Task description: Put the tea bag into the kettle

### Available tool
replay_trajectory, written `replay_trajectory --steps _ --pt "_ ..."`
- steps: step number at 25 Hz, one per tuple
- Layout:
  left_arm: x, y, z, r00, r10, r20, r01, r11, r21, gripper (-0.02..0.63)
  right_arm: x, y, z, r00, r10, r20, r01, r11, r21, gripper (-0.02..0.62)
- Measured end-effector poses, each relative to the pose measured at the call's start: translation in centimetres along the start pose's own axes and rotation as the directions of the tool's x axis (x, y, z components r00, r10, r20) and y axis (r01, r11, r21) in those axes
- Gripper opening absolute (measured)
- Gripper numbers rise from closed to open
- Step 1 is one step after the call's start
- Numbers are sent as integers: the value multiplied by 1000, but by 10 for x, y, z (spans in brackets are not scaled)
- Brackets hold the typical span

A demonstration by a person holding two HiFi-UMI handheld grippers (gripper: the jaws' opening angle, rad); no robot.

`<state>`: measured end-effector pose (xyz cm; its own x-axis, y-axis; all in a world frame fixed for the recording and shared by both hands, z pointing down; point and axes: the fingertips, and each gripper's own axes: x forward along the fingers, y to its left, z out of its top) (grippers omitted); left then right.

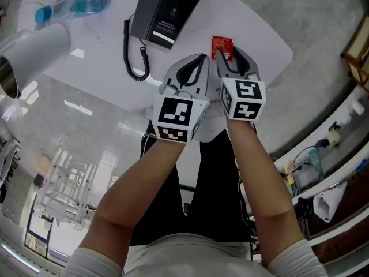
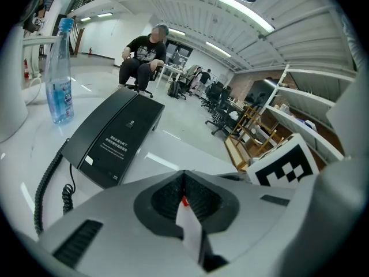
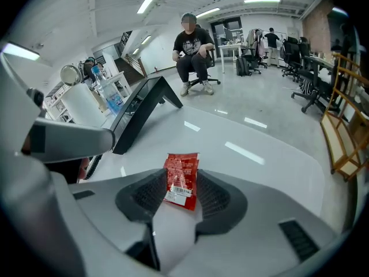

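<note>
Holding tea bag (image 1: 221,44) clamped in right hand-held gripper (image 1: 225,55), left hand-held gripper (image 1: 202,59) pinched shut; not yet carried to kettle (image 1: 40,45) at bench (image 1: 259,39) left edge.

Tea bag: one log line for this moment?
tea bag: red packet, clamped in right gripper | left gripper: shut on a red sliver, likely packet edge | kettle: far left, apart from both grippers

Grey left tool (image 1: 200,59) and right tool (image 1: 225,56) carry black-and-white marker cubes (image 1: 176,117); pale sleeves (image 1: 92,264), dark trousers (image 1: 213,201).
</note>
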<state>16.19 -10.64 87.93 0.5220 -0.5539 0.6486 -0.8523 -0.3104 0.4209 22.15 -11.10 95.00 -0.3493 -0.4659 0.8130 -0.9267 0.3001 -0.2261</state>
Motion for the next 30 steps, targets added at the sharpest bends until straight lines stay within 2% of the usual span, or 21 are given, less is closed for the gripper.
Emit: replay_trajectory --steps 3,8,14,20,24,30 --pt "0 4 -1 1000 8 -2 -8 1000 -3 2 1 0 1 1000 -17 4 17 1000 -10 160" --pt "0 9 -4 1000 19 -2 -19 1000 -22 2 1 -3 0 999 -44 -8 44 999 -25 114" --pt "-4 9 -4 1000 19 -2 -19 1000 -21 2 -3 2 1 999 -42 -4 42 998 -40 47" --pt "-13 7 2 1000 22 12 -22 999 -23 2 -15 8 6 999 -37 17 38 998 -46 25" --pt "-23 1 13 999 27 27 -26 999 -19 2 -33 11 19 998 -35 46 37 998 -44 23" --pt "-46 -19 53 997 12 74 -13 1000 7 2 -76 19 60 993 -39 114 42 999 -30 23"
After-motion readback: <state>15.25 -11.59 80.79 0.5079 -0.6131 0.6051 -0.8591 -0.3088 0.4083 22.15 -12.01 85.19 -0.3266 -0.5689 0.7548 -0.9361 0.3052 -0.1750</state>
